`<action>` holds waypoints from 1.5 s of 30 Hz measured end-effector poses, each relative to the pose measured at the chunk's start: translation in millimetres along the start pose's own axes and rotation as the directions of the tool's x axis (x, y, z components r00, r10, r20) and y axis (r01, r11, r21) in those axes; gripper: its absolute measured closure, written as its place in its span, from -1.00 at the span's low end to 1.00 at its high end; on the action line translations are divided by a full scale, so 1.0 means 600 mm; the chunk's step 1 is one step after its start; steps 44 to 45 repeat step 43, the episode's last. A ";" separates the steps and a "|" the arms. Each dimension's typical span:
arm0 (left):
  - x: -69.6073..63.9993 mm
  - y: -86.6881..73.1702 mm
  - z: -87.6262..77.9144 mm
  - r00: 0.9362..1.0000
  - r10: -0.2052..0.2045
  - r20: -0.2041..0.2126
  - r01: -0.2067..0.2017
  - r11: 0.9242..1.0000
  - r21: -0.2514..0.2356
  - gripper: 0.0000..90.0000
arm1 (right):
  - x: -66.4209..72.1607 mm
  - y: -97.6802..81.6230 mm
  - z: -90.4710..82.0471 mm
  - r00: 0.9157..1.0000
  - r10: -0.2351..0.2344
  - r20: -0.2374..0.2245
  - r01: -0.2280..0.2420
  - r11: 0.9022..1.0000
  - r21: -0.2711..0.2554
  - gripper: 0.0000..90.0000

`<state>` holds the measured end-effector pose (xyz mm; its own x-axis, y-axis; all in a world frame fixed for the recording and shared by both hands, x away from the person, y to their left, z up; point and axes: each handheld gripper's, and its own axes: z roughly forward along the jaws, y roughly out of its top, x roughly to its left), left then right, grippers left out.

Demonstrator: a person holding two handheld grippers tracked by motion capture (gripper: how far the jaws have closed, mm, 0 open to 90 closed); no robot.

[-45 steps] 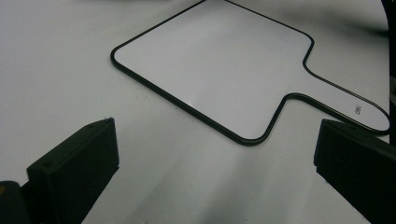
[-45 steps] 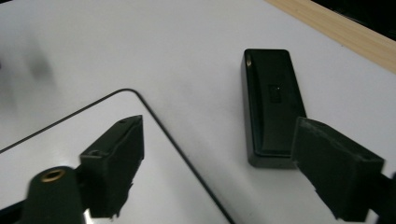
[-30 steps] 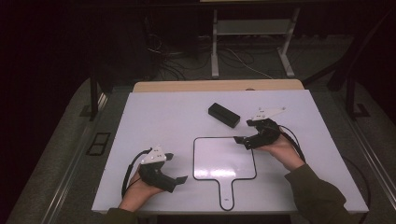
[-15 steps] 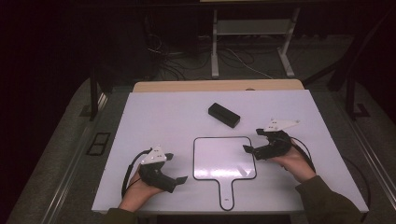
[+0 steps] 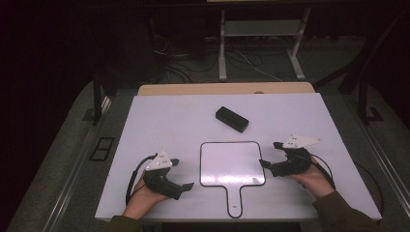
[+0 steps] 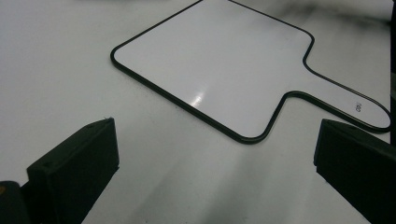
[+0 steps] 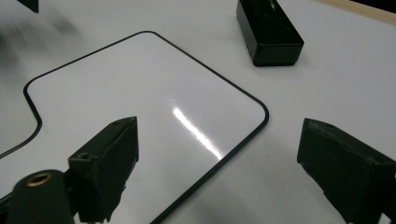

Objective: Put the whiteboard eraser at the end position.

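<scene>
— So where does the right hand-held gripper [image 5: 269, 154] sit?

— Low over the white worktop [image 5: 169, 121], its jaws spread wide with nothing between them. The paddle-shaped whiteboard [image 5: 232, 164] lies flat just ahead of its jaw tips; in the right gripper view one rounded corner of the board [image 7: 140, 102] reaches between the two jaws.

— And the left hand-held gripper [image 5: 183, 174]?

— Also spread and empty. From it the whiteboard is just ahead too, body and handle in plain sight between its jaws in the left gripper view [image 6: 224, 70]. The handle points toward the person's edge of the worktop.

— Anything else near?

— A black rectangular block [image 5: 232, 119] lies beyond the board, farther from both grippers; from the right one it sits ahead and past the board's far corner [image 7: 268, 30], apart from it.
</scene>
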<state>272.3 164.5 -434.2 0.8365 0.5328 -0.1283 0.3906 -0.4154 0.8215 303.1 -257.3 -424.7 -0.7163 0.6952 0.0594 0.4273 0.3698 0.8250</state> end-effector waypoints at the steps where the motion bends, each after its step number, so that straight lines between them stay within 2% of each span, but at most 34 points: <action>1: 0.000 0.000 0.000 1.000 -0.001 0.000 0.001 1.000 -0.002 -1.00 | 0.001 -0.003 -0.003 1.000 0.002 0.003 -0.002 1.000 -0.001 -0.75; 6: 0.000 0.000 -0.001 1.000 -0.003 0.001 0.003 1.000 -0.005 -1.00 | 0.004 -0.022 -0.020 1.000 0.013 0.021 -0.013 1.000 -0.013 -0.75; 15: 0.000 0.000 0.000 1.000 -0.002 -0.001 0.002 1.000 -0.001 -1.00 | 0.008 -0.055 -0.043 0.999 0.031 0.017 -0.031 0.999 -0.007 -0.75; 27: 0.002 -0.001 -0.001 1.000 -0.003 -0.004 0.003 1.000 0.003 -1.00 | -0.006 -0.085 -0.068 0.997 0.057 0.047 -0.057 0.998 -0.004 -0.75; 45: 0.003 -0.002 0.000 1.000 0.002 -0.011 -0.002 1.000 0.015 -1.00 | -0.007 -0.090 -0.067 0.998 0.044 0.054 -0.045 0.999 0.018 -0.75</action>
